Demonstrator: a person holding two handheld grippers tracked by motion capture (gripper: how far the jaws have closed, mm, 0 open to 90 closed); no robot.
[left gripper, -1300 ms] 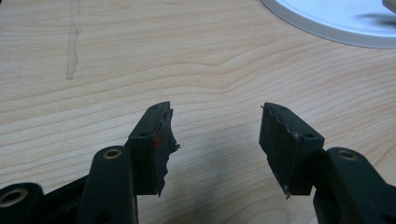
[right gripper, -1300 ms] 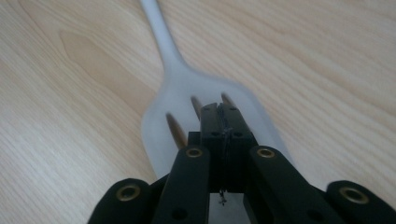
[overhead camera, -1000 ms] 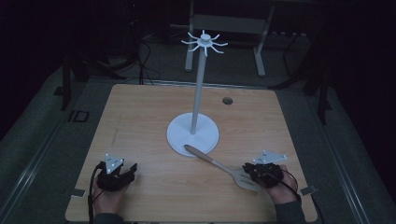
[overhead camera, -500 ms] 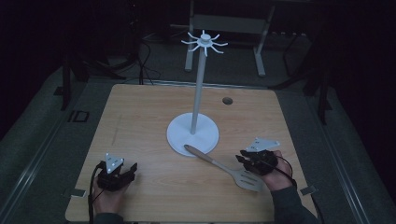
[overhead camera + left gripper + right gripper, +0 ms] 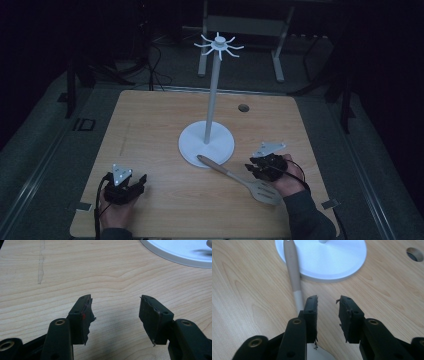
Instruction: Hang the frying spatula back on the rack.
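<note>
A spatula lies on the wooden table, its wooden handle resting on the edge of the white stand's round base and its pale slotted head nearer me. My right gripper hovers just right of the handle. In the right gripper view its jaws have just been opening and hold nothing; the spatula handle runs past the left jaw's outer side. My left gripper rests open at the near left, with bare wood between its fingertips.
The white stand's pole rises from the base to a ring of hooks. A round cable hole sits in the table's far right part. The stand's base reaches into the left gripper view's top right.
My right gripper has lifted off the spatula's head and moved left and away from me, its jaws wider apart. The spatula stays on the table. The left gripper has not moved.
</note>
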